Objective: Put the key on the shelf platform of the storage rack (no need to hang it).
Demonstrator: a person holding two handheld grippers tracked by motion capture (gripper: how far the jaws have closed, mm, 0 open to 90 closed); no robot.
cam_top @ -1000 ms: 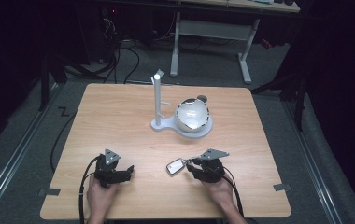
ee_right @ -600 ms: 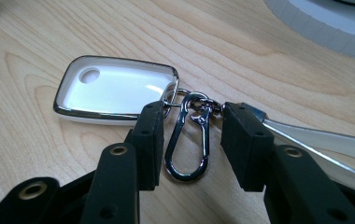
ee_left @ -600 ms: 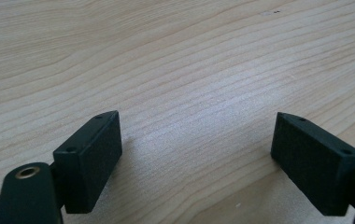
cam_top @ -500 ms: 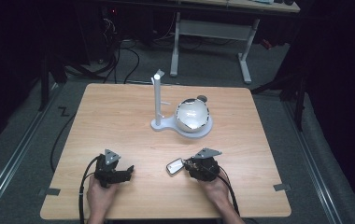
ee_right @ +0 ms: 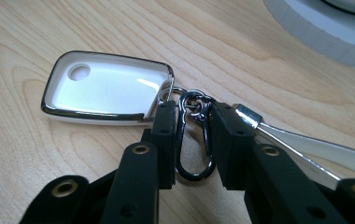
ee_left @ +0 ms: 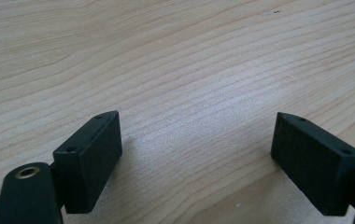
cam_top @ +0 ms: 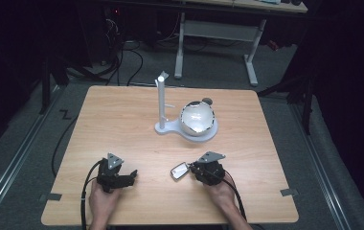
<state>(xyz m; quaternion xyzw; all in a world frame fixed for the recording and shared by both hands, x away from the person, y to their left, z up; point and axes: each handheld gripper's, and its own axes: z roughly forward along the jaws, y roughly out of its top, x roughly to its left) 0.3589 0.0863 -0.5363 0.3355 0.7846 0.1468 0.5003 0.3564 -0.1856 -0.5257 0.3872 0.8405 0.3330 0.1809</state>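
A white key fob (ee_right: 105, 88) with a chrome rim lies flat on the wooden table (cam_top: 122, 124), joined to a dark metal carabiner clip (ee_right: 194, 140) and a white strap (ee_right: 306, 149). My right gripper (ee_right: 193, 114) has just been closing, and its pads now press on the clip from both sides. In the high view the right gripper (cam_top: 194, 168) sits near the front edge with the fob (cam_top: 179, 171) at its tips. My left gripper (ee_left: 196, 126) stands open over bare wood, resting at the front left (cam_top: 131, 176).
A white stand with an upright post (cam_top: 162, 103) is at the table's middle back, and a shiny round bowl (cam_top: 197, 117) sits on its base (cam_top: 209, 136). The base's edge (ee_right: 315, 32) lies just beyond the fob. Dark floor, cables and desk legs surround the table.
The right gripper's jaws have come together on the keychain's clip, and the right hand shifted slightly. The left hand and gripper have stayed still.
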